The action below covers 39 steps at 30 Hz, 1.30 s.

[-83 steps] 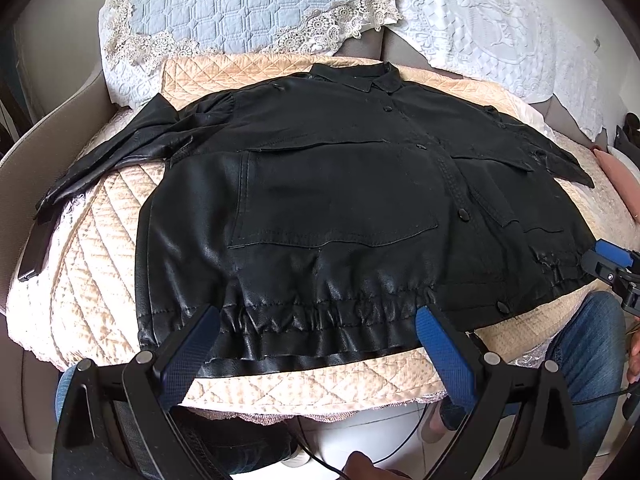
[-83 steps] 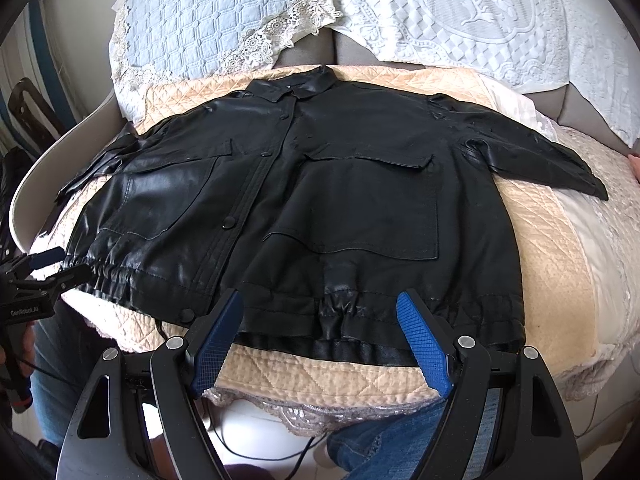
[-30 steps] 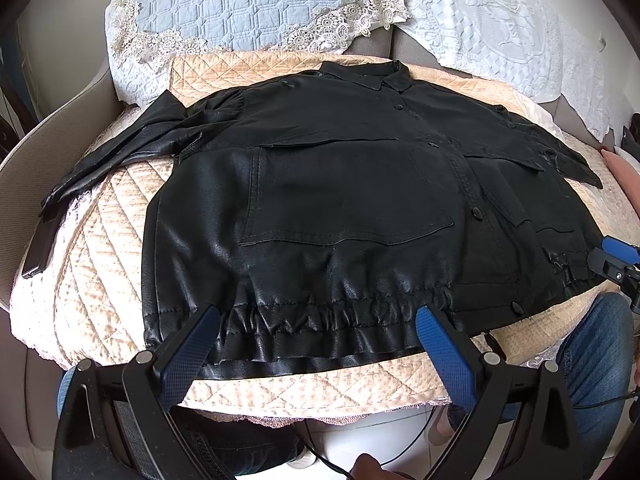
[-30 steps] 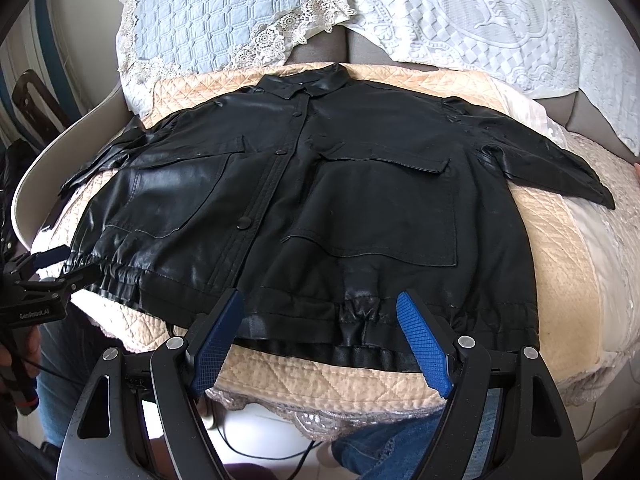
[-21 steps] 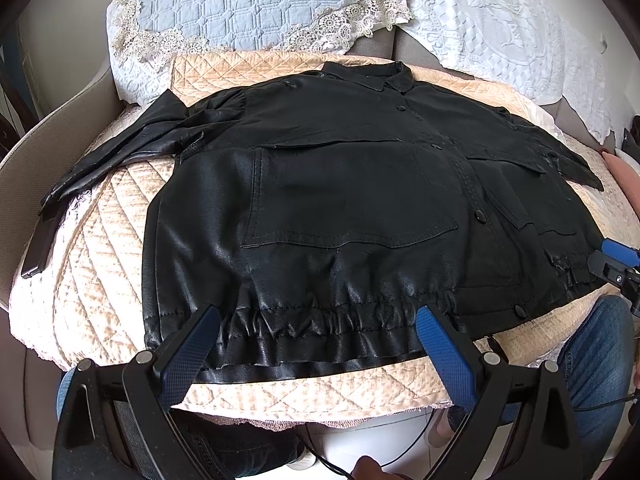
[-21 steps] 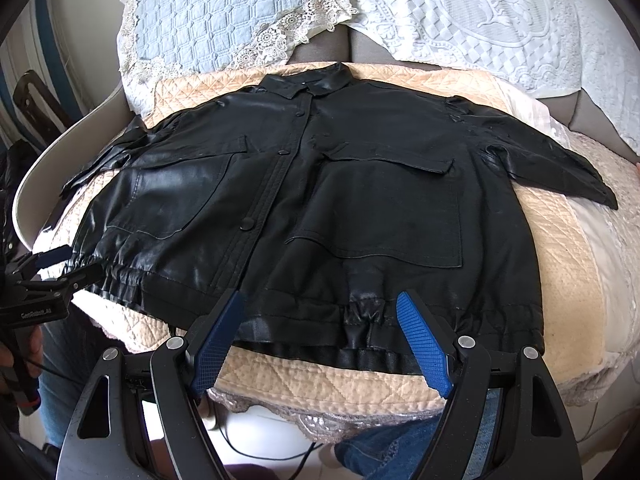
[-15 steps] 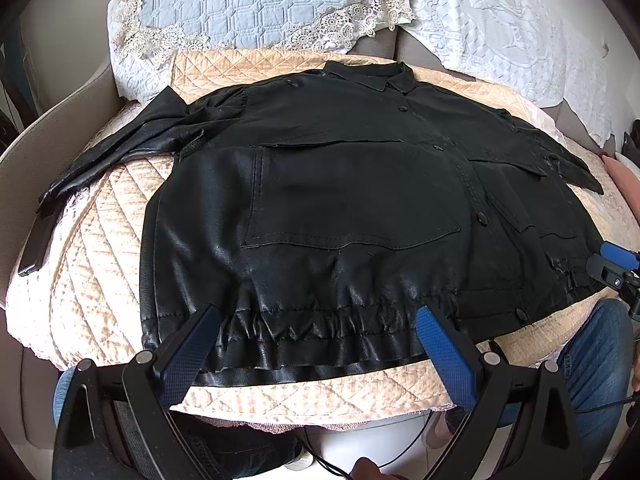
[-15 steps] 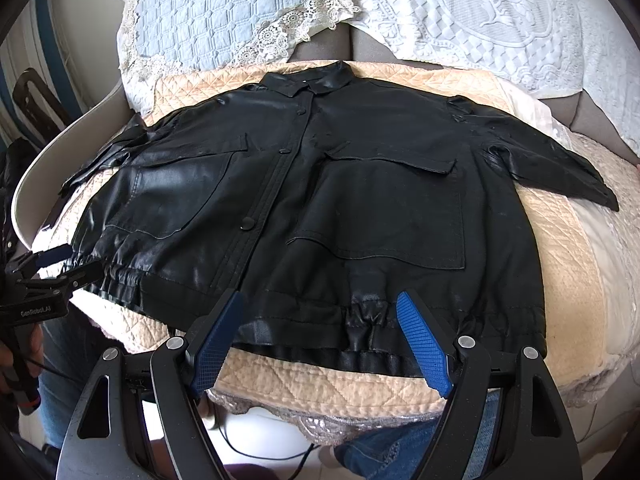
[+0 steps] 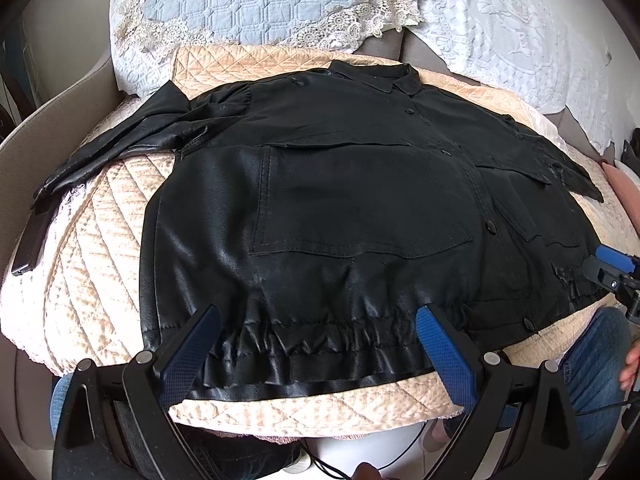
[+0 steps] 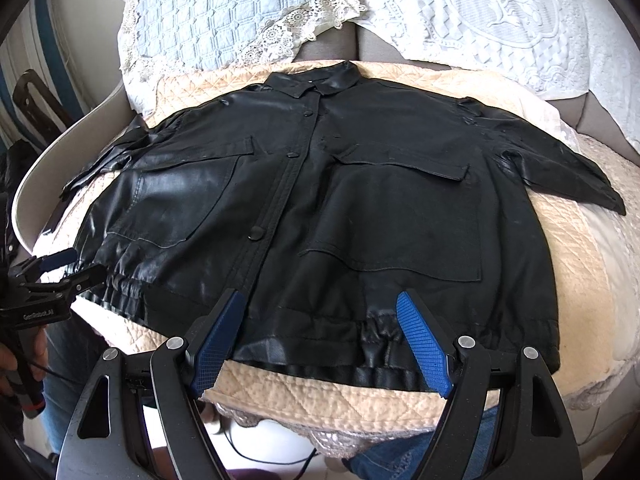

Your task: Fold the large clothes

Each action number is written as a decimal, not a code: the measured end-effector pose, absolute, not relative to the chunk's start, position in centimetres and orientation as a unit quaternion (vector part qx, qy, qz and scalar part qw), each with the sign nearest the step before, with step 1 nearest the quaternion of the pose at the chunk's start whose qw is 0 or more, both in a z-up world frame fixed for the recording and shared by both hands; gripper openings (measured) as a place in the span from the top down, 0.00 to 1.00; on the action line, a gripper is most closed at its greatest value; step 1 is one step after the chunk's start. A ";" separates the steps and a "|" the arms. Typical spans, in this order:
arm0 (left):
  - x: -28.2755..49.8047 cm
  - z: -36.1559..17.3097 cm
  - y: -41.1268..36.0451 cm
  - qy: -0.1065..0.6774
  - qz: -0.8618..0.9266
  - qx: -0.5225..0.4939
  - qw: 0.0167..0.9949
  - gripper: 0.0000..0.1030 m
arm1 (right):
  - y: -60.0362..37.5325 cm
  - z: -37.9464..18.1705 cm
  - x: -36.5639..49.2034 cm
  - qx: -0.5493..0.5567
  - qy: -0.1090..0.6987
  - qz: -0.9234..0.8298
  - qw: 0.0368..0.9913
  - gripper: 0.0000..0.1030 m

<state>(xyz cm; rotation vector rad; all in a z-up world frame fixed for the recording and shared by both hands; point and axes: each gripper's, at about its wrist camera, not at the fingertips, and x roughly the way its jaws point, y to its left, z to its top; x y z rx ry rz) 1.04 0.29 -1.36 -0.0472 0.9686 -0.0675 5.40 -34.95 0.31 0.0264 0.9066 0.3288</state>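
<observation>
A large black leather-look jacket [image 9: 360, 208] [image 10: 360, 208] lies flat, front up and buttoned, on a quilted peach cover [image 9: 100, 248] [image 10: 576, 264], collar at the far side and both sleeves spread outward. My left gripper [image 9: 318, 330] stands open just above the gathered hem on the jacket's left half, holding nothing. My right gripper [image 10: 320, 320] is open too, over the hem near the button placket. Each gripper shows at the edge of the other's view: the right gripper [image 9: 614, 270], the left gripper [image 10: 56, 270].
Pale blue and white lace-edged quilted cushions [image 9: 260, 8] [image 10: 480, 12] stand behind the jacket. A dark flat strap-like item [image 9: 34, 240] lies at the cover's left edge. The person's jeans-clad legs [image 9: 600, 352] are below the front edge, with a cable.
Both grippers have moved slightly forward and lower toward the jacket's hem. The jacket has not moved and both grippers stay open.
</observation>
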 end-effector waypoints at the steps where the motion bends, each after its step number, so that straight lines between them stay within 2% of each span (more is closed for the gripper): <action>1: 1.3 -1.4 0.6 0.465 -0.030 -0.026 0.885 0.03 | -34.7 0.3 5.6 0.011 0.436 0.159 0.886 0.23; 10: 5.6 -0.6 6.8 0.447 0.026 -0.043 0.893 0.03 | -30.1 1.6 8.3 -0.017 0.420 0.205 0.884 0.23; 17: 10.3 0.6 18.3 0.405 0.131 -0.111 0.898 0.03 | -26.4 2.2 10.2 -0.034 0.409 0.243 0.879 0.23; 22: 13.0 -1.1 26.5 0.404 0.189 -0.192 0.874 0.03 | -24.8 1.5 11.5 -0.042 0.418 0.251 0.872 0.23; 27: 15.2 -4.0 31.1 0.410 0.213 -0.267 0.846 0.04 | -24.0 1.0 12.8 -0.046 0.426 0.250 0.869 0.23; 32: 17.2 -4.5 32.1 0.393 0.243 -0.258 0.848 0.06 | -23.5 0.6 13.6 -0.052 0.432 0.251 0.865 0.23; 35: 18.5 -4.5 32.0 0.395 0.254 -0.234 0.851 0.24 | -23.4 0.2 13.9 -0.053 0.436 0.251 0.863 0.23; 37: 19.2 -4.5 31.9 0.398 0.266 -0.206 0.854 0.54 | -23.3 -0.1 13.9 -0.052 0.440 0.251 0.861 0.23; 38: 19.5 -4.6 32.0 0.397 0.270 -0.198 0.854 0.64 | -23.3 -0.2 13.9 -0.053 0.441 0.251 0.860 0.23; 39: 19.8 -4.7 32.3 0.401 0.266 -0.200 0.854 0.82 | -23.4 -0.2 13.8 -0.052 0.440 0.252 0.860 0.23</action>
